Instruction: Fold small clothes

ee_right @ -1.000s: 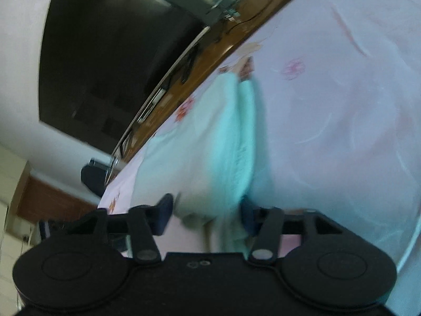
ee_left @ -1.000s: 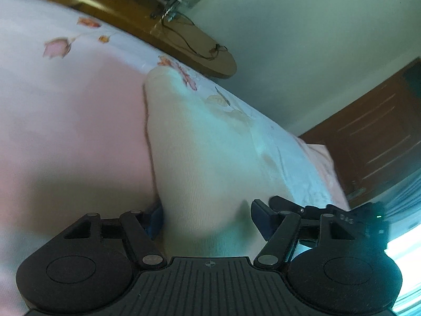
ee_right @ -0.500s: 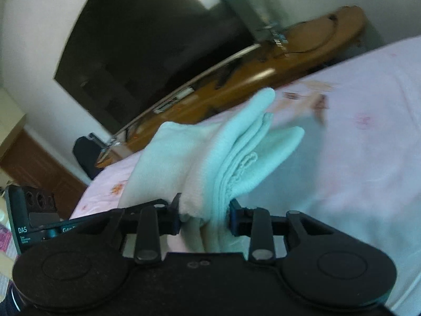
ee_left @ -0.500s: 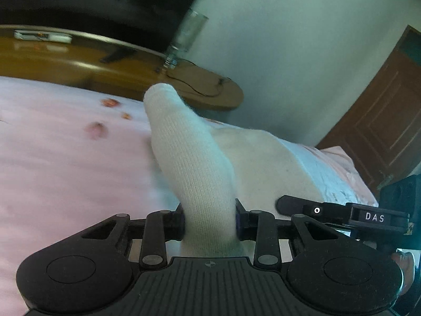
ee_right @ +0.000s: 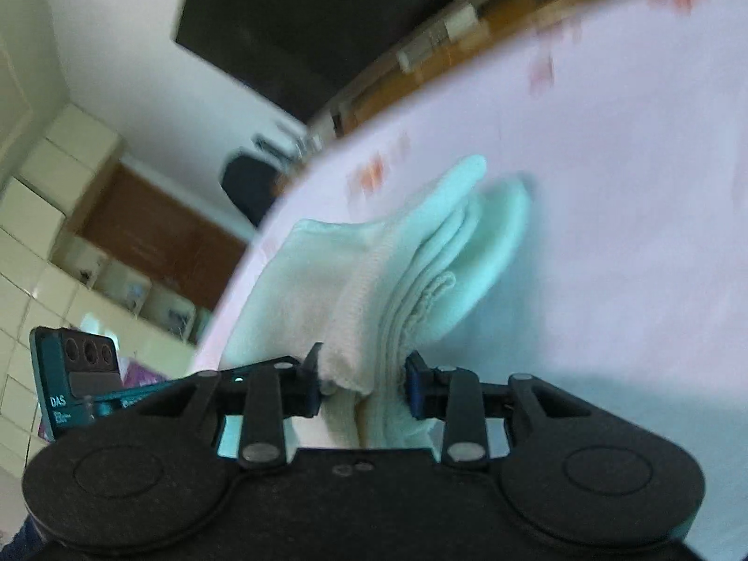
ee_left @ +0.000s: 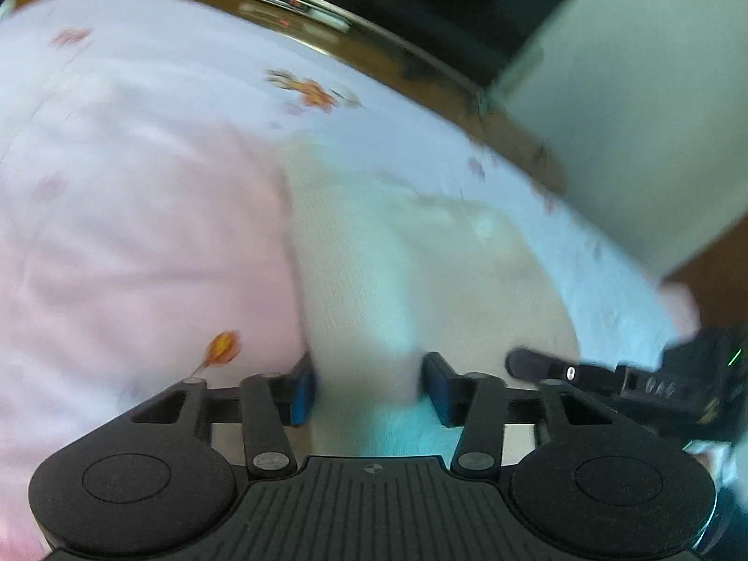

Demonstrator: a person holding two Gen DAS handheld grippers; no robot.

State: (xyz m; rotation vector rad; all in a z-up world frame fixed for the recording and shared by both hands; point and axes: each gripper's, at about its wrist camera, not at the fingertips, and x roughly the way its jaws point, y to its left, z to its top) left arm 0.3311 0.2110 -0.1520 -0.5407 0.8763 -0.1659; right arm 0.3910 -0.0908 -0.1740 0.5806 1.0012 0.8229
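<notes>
A small white knitted garment (ee_left: 420,276) lies bunched on the pink flowered bedsheet (ee_left: 140,215). My left gripper (ee_left: 369,388) is shut on one bunched end of the garment, the cloth filling the gap between its blue pads. The right gripper shows at the right edge of this view (ee_left: 654,383). In the right wrist view the garment (ee_right: 411,271) hangs in folds, and my right gripper (ee_right: 362,385) is shut on its near edge. The left gripper's body (ee_right: 75,374) shows at the lower left. Both views are blurred.
A wooden desk (ee_left: 327,32) runs along the far side of the bed, with a dark screen (ee_right: 327,14) above it. A brown door (ee_right: 154,243) and pale cabinets (ee_right: 32,215) stand at the left of the right wrist view.
Both grippers closed on the garment and lifted it up. Now they have swung down toward the sheet with the cloth still gripped. The left pads stand a little wider apart than half a second ago.
</notes>
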